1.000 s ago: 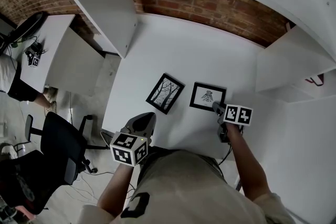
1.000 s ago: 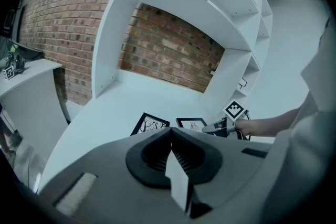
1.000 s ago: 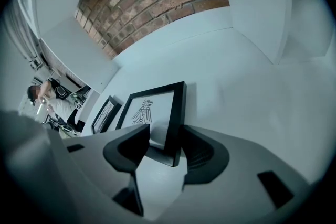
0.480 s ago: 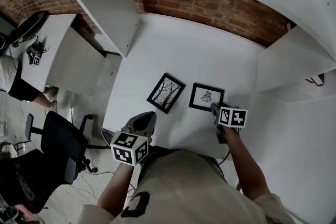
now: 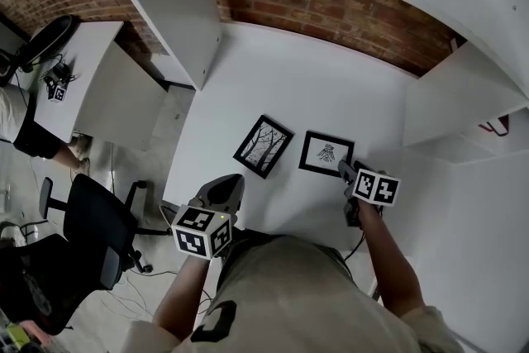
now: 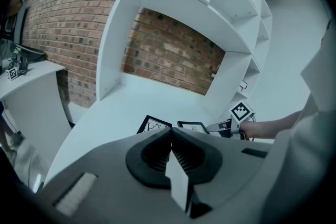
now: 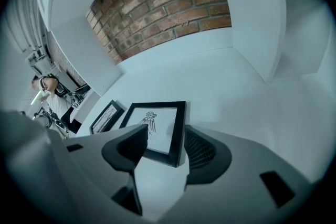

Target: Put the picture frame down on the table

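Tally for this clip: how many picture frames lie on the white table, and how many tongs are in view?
Picture frames: 2, tree-print frame and bird-print frame
Tongs: 2, left tongs shut, empty; right tongs, jaws just opening, bird-print frame's corner between them, ungripped
Total: 4

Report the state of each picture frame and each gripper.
bird picture frame: lying flat on the table, face up
tree picture frame: lying flat beside it, face up
right gripper: open, jaws have just been opening, bird picture frame's corner between them, ungripped
left gripper: shut, empty
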Tool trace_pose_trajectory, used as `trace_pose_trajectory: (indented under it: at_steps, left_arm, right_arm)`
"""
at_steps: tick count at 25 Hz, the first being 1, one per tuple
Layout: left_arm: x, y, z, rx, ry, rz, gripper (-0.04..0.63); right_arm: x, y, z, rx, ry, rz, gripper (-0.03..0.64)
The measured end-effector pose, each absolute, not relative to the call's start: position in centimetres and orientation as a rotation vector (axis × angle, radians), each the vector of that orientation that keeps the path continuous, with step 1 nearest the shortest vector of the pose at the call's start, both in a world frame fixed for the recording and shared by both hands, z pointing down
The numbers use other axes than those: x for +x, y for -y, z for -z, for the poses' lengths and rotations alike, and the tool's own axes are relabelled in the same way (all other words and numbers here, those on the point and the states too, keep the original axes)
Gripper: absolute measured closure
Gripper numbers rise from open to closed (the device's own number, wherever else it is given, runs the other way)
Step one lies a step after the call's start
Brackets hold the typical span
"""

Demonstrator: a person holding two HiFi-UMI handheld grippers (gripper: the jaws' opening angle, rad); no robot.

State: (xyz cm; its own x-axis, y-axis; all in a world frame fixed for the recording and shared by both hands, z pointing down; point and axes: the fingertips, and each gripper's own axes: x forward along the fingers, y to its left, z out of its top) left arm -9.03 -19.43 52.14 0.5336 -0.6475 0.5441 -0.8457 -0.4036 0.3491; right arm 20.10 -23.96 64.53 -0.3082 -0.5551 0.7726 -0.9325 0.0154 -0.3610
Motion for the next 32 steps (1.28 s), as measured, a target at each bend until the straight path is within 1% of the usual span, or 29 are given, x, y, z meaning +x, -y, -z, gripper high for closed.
trace_pose_trajectory:
  at_steps: [5, 6, 8, 9, 11, 14, 22, 32]
  left_arm:
    - [-9.9, 19.4, -51.9, 2.182, 1.220, -0.418, 0.591]
    - [-10.0, 19.3, -51.8, 2.183, 1.222, -0.414, 0.591]
    - [-10.3, 19.2, -51.6, 2.185, 1.228, -0.409, 0.591]
    - [-10.5, 19.2, -51.5, 2.186, 1.232, -0.406, 0.591]
    - [-10.9, 19.3, -51.2, 2.186, 1.242, -0.395, 0.591]
    - [-12.0, 19.3, -50.8, 2.180, 1.269, -0.382, 0.591]
    - [-15.5, 18.3, -50.1, 2.156, 1.344, -0.356, 0.591]
    - [-15.7, 16.1, -50.0, 2.181, 1.296, -0.331, 0.591]
  right_arm:
    - [17.8, 23.6, -61.6, 1.480, 2.023, -1.268, 0.420]
    - [17.1, 23.4, -61.0, 1.464, 2.057, -1.275, 0.437]
    - [15.8, 23.1, -59.8, 1.427, 2.119, -1.269, 0.537]
    - [15.1, 22.9, -59.1, 1.403, 2.148, -1.262, 0.565]
    - [13.5, 22.6, -57.8, 1.341, 2.210, -1.260, 0.589]
    - [11.0, 21.9, -56.1, 1.254, 2.283, -1.262, 0.600]
    - [5.9, 20.3, -52.6, 1.098, 2.422, -1.274, 0.601]
    - [2.2, 17.4, -50.6, 1.021, 2.482, -1.279, 0.601]
